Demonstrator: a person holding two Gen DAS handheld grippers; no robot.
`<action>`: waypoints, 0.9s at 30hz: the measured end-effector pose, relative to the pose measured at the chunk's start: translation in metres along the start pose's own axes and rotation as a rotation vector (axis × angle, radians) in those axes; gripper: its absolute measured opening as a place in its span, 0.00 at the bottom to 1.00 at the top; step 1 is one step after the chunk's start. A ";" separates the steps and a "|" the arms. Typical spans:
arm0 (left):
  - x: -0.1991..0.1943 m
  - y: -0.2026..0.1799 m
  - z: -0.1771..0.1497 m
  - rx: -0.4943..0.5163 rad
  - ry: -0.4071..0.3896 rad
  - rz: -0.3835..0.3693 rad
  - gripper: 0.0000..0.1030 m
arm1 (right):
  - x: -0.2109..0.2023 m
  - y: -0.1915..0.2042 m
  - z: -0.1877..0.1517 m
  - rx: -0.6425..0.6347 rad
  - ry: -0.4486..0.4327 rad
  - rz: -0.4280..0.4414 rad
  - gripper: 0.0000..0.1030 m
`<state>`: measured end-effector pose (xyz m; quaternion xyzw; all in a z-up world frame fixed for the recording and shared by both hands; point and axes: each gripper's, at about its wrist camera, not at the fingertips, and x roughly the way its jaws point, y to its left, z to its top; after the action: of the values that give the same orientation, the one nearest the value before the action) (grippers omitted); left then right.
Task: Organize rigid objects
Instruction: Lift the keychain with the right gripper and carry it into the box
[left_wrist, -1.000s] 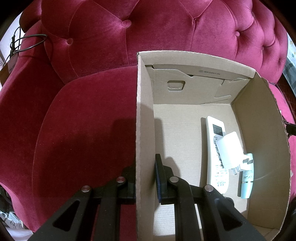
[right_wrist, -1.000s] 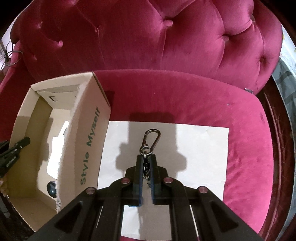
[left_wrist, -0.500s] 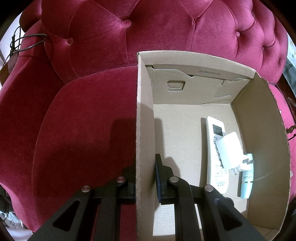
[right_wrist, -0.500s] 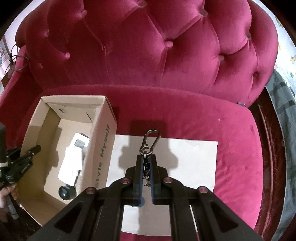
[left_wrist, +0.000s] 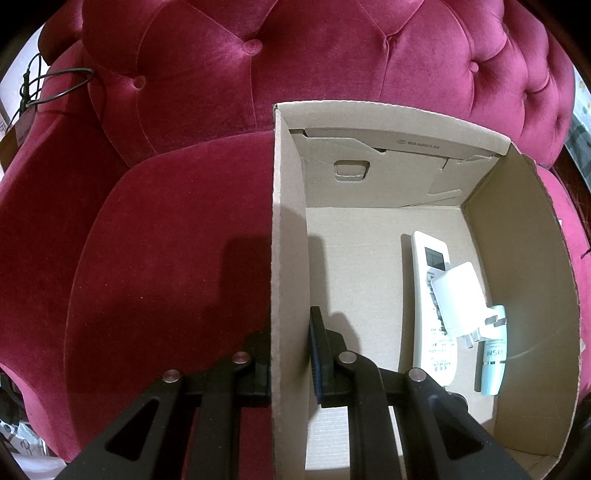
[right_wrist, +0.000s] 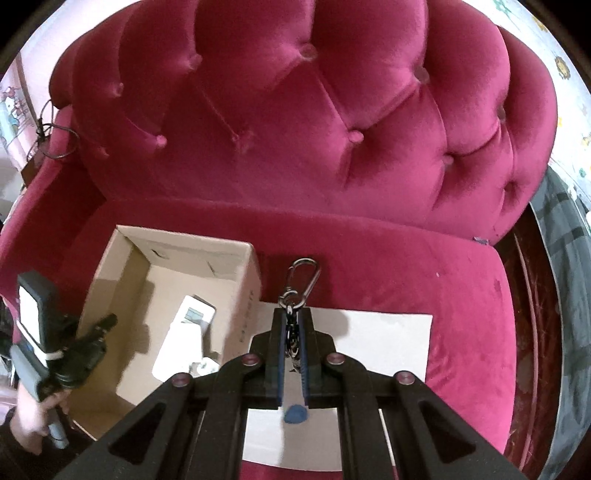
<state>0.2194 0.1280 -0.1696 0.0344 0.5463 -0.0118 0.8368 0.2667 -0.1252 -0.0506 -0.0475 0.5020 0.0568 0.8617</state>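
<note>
The right tool (right_wrist: 291, 332) is closed on the keychain (right_wrist: 300, 280), held above the white sheet (right_wrist: 384, 332). The left tool (left_wrist: 291, 350) is clamped on the cardboard box (left_wrist: 288, 221) wall. The carabiner dangles freely, so it could snag the box rim during transfer.

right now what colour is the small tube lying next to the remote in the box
Pale mint green tube with a white band, clearest in the left wrist view.
</note>
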 end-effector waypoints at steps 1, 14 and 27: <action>0.000 0.000 0.000 0.000 0.000 0.000 0.15 | -0.004 0.005 0.003 -0.008 -0.007 0.006 0.04; 0.000 0.001 0.000 -0.002 0.001 -0.003 0.15 | -0.017 0.062 0.023 -0.103 -0.039 0.071 0.04; 0.000 0.001 0.001 -0.002 0.001 -0.004 0.15 | 0.009 0.104 0.021 -0.133 -0.011 0.135 0.04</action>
<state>0.2201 0.1287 -0.1696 0.0322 0.5468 -0.0129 0.8365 0.2738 -0.0188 -0.0512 -0.0703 0.4945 0.1481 0.8536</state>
